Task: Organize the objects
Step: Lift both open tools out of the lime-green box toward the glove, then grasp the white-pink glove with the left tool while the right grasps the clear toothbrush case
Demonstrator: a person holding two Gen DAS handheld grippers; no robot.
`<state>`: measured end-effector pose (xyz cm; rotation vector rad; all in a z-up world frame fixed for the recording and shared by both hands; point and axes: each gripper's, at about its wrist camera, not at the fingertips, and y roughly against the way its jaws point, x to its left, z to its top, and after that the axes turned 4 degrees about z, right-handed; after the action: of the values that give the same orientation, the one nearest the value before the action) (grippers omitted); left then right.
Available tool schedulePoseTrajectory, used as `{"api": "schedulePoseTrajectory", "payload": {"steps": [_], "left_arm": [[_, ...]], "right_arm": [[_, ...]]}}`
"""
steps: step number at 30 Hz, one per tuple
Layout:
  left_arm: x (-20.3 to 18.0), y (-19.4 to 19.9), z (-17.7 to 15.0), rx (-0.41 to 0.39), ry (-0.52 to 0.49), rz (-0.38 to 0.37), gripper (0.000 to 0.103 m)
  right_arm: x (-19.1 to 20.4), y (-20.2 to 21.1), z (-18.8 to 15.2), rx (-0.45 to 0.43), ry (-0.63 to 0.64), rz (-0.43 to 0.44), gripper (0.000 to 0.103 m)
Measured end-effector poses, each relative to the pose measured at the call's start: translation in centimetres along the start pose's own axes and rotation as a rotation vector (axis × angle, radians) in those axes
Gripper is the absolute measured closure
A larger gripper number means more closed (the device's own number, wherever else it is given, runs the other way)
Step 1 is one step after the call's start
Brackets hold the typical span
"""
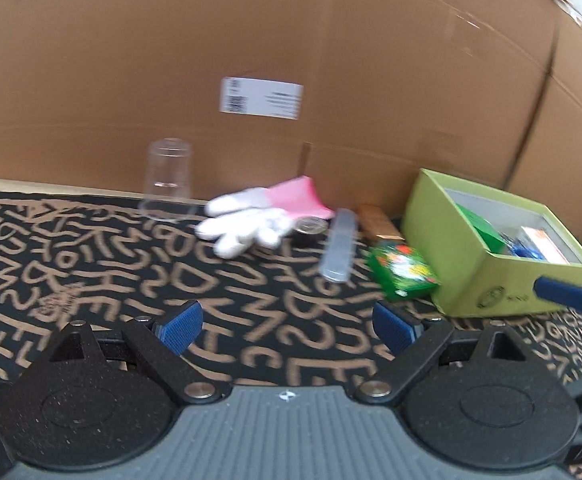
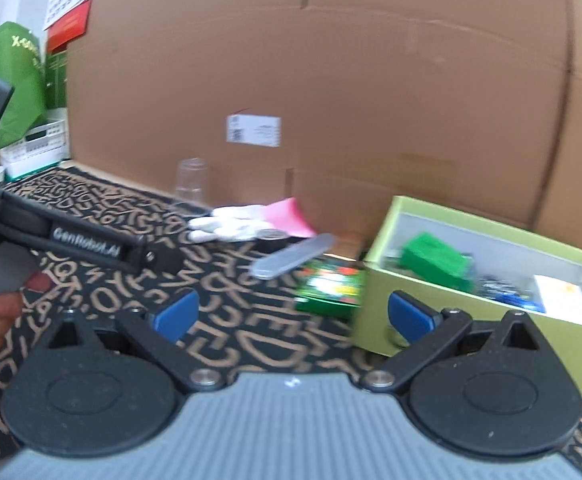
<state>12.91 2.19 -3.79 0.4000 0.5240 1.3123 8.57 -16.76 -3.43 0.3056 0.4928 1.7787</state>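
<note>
Both tongs (image 1: 287, 326) (image 2: 293, 316) spread empty, grey case (image 1: 338, 250) lengthwise pointing away, beside glove (image 1: 251, 220)

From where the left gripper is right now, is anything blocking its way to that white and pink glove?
Nothing visible does. The left gripper is open, and only bare patterned mat lies between it and the glove. The clear cup stands off to the glove's left, the grey case to its right.

Before me, a white-and-pink glove (image 1: 251, 216), grey case (image 1: 337, 250) and green packet (image 1: 403, 272) lie left of the open, part-filled lime box (image 1: 443, 240).
</note>
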Motion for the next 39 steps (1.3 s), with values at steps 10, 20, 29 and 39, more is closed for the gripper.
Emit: {"api": "schedulePoseTrajectory", "payload": {"steps": [10,20,29,39], "left_arm": [[2.1,-3.8,3.6,-0.005,-0.058,0.037,0.008],[1.6,-11.7,6.1,0.072,-0.128,0.032,0.009],[2.5,-14.1,6.0,0.118,-0.129,0.036,0.073],[2.9,-5.0,0.7,0.155,-0.189,-0.063,0.083]], "right_arm": [[3.9,-10.1,2.2,0.107,-0.065,0.006,0.025],[1.8,-16.8,2.2,0.185,-0.219,-0.128,0.029],[1.5,-16.8,1.6,0.154,-0.175,-0.156,0.068],[2.9,-9.2,-1.4,0.198,-0.061,-0.011,0.075]]}}
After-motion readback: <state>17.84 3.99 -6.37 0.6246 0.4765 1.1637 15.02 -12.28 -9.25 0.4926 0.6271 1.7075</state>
